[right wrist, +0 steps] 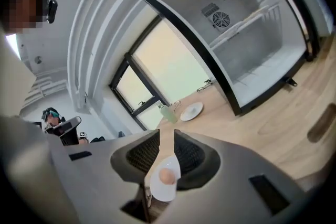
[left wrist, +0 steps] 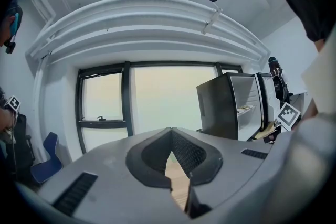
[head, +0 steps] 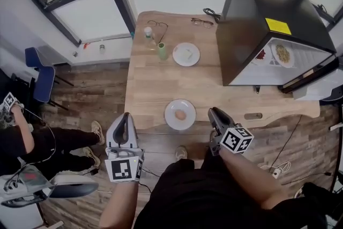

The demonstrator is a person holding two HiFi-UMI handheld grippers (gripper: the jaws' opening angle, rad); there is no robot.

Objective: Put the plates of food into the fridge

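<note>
White plate with egg, beside right gripper, fingers half apart, empty, left gripper fingers together

My head camera looks steeply down on the light wooden table. Cameras riding the left gripper and right gripper face forward, sharing the open black fridge ahead.

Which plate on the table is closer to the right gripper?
The plate with the brown lump, at the near edge; the other plate sits by the green bottle.
</note>
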